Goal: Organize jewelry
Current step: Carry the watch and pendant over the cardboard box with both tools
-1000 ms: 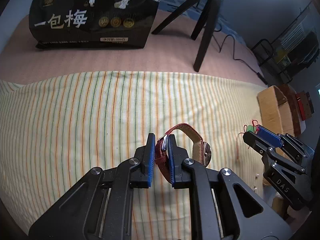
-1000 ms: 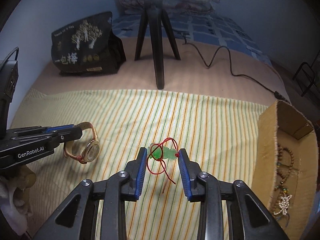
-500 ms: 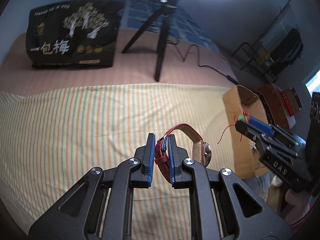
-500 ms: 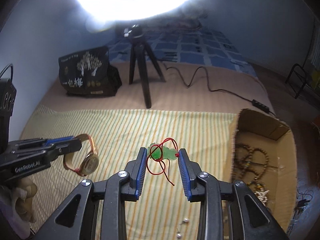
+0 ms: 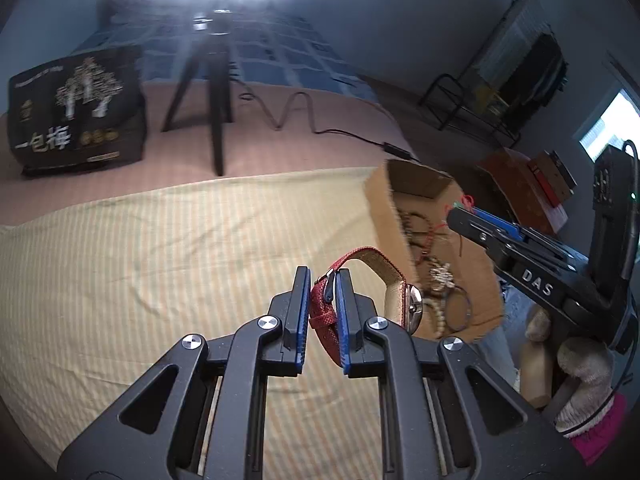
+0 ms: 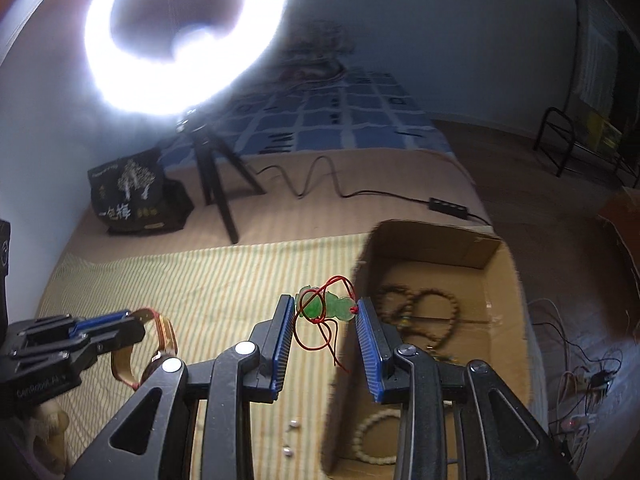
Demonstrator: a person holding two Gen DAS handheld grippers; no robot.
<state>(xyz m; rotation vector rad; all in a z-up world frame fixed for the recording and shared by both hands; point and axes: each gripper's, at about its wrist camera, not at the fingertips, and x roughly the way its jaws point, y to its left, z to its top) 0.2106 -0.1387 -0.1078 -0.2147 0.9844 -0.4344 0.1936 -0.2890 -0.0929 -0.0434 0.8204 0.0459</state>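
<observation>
Yellow cloth with green and orange stripes (image 6: 208, 280) fills lower left and centre of right wrist view. Open brown cardboard box (image 6: 496, 256) sits at its right edge, centre right of frame; inside: dark wooden bead strands (image 6: 436, 312) at upper middle, pale bead bracelet (image 6: 372, 436) at lower left corner, other small pieces too blurred to identify.

Left gripper (image 5: 323, 276), bottom centre of left wrist view, clamped on red woven strap of round-faced wristwatch (image 5: 372, 276), held above cloth just left of box.

Right gripper (image 6: 325, 306) pinches green jade pendant on red cord (image 6: 328, 308) over box's left wall.

Two small silver beads (image 6: 290, 438) on cloth, bottom centre.
</observation>
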